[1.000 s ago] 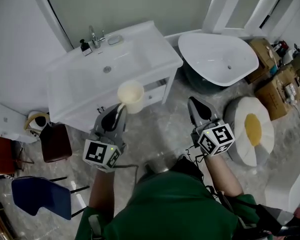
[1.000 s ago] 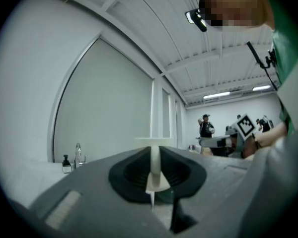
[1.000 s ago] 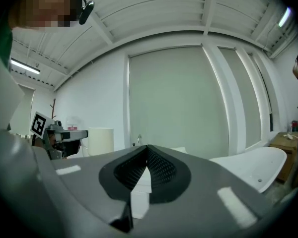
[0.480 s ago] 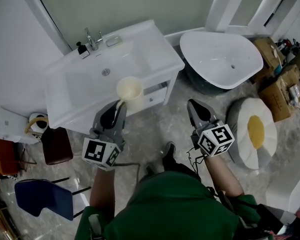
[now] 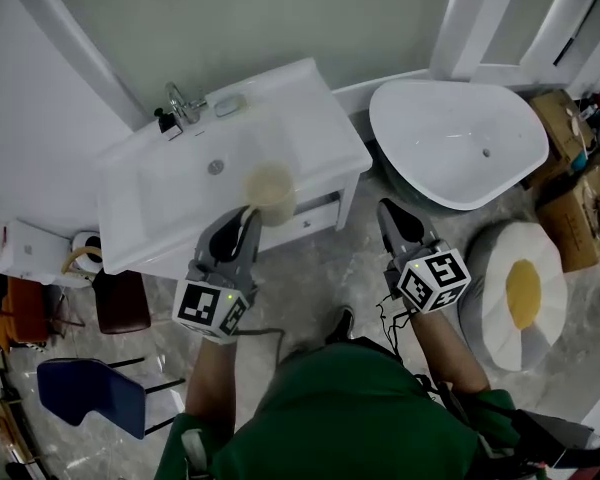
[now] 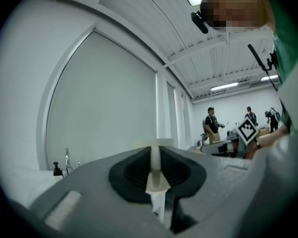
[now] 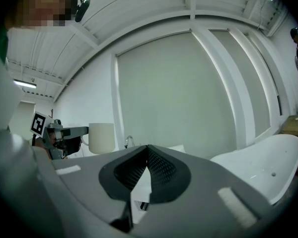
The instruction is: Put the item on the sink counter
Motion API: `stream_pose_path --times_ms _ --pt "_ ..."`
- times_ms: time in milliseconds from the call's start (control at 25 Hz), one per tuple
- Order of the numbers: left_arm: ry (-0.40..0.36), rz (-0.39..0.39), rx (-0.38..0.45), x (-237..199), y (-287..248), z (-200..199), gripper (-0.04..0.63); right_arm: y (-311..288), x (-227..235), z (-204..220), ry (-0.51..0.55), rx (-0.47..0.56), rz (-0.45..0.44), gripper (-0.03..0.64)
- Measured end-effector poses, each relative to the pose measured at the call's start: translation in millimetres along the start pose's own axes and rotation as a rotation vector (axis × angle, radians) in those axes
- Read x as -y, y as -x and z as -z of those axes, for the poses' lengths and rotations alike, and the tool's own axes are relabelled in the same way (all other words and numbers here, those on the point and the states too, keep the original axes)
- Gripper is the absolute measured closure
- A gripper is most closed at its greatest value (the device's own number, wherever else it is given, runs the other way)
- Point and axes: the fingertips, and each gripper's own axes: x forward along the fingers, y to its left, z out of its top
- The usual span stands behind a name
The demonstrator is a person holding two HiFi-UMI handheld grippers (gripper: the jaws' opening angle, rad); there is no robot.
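A cream cup (image 5: 270,190) hangs over the front edge of the white sink counter (image 5: 315,118), and my left gripper (image 5: 243,219) is shut on its handle. In the left gripper view the thin handle (image 6: 155,166) is pinched between the dark pads, with the cup's rim (image 6: 157,143) just above them. My right gripper (image 5: 393,214) hovers over the floor to the right of the counter, shut with nothing in it. From the right gripper view (image 7: 147,151) the cup (image 7: 101,137) shows at the left, upright, beside the faucet (image 7: 129,141).
On the counter's back edge stand a faucet (image 5: 181,99), a small dark bottle (image 5: 164,120) and a soap dish (image 5: 230,105). A white bathtub (image 5: 450,140) lies to the right, with a round egg-shaped cushion (image 5: 520,290) and cardboard boxes (image 5: 583,230). A brown stool (image 5: 120,300) and a blue chair (image 5: 80,395) stand at the left.
The person has stepped closer to the sink. The cup in my left gripper has come from in front of the counter to over its front edge. The right gripper keeps its pose.
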Motion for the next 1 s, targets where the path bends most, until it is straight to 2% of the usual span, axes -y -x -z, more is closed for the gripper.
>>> stream_pose_path --times_ms 200,400,600,1000 --pt "-0.001 -0.006 0.002 11.8 -35.4 -1.4 0.552 -9.9 33.7 -8.9 -0.016 0.007 -0.019 0.62" --pt "0.001 0.007 -0.003 21.6 -53.6 2.7 0.552 -18.2 46.7 -10.7 -0.022 0.005 -0.042 0.62" --pt "0.029 -0.009 -0.012 0.1 -76.3 11.7 0.552 -33.6 66.3 -6.9 -0.03 -0.012 -0.025 0.62" --pt "0.037 0.065 -0.02 -61.6 -172.2 38.4 0.552 -98.6 128.2 -18.3 -0.017 -0.022 0.083 0.62"
